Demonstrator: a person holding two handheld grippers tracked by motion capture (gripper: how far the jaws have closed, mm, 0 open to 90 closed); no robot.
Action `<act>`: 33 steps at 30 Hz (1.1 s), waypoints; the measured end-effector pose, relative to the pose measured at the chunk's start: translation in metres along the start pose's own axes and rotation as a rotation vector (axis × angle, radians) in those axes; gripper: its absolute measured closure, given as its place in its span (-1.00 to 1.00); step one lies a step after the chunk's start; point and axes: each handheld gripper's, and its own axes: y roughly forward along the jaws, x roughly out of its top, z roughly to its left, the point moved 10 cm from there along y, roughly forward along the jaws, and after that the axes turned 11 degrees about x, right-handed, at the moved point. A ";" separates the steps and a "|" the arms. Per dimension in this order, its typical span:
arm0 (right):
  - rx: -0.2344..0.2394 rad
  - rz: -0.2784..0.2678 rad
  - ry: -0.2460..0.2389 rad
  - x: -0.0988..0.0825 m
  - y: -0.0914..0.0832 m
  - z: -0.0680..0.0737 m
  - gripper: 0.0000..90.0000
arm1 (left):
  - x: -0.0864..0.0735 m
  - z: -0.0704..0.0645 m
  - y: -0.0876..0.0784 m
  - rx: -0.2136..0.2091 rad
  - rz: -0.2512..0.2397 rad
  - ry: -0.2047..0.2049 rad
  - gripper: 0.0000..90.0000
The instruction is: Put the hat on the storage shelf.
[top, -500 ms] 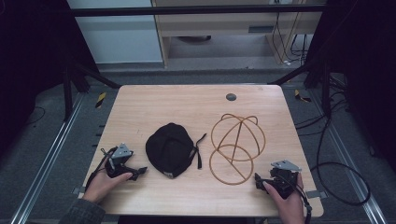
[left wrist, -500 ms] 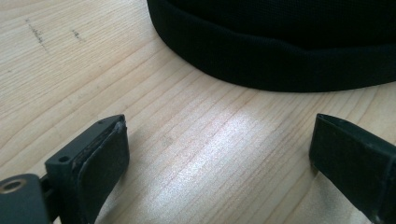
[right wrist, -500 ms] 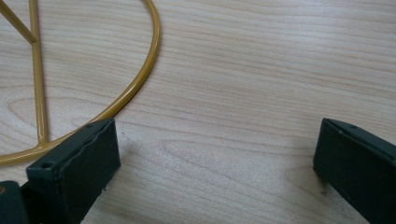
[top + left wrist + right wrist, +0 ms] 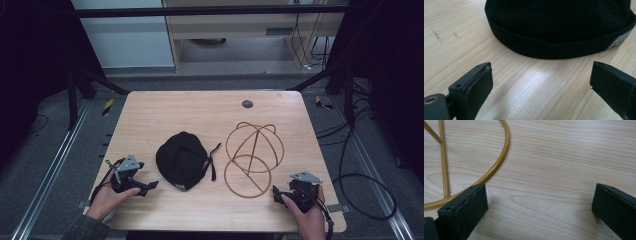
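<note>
Your left gripper (image 4: 145,186) sits at the lower left of the high view, released, jaws wide with nothing between them. The black cap (image 4: 181,160) lies just to its right on the tabletop (image 4: 200,107), brim edge facing the jaws, close but not touching. Your right gripper (image 4: 278,194), lower right, is also released, just beside the wire frame (image 4: 252,152), whose bottom ring curves past its one jaw.

Black cap (image 4: 559,25) (label at its brim) lies beyond spread jaws.
</note>
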 end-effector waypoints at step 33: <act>0.000 0.000 -0.002 0.000 0.000 0.000 -0.99 | 0.112 -0.021 -0.014 -0.025 0.218 0.327 -0.89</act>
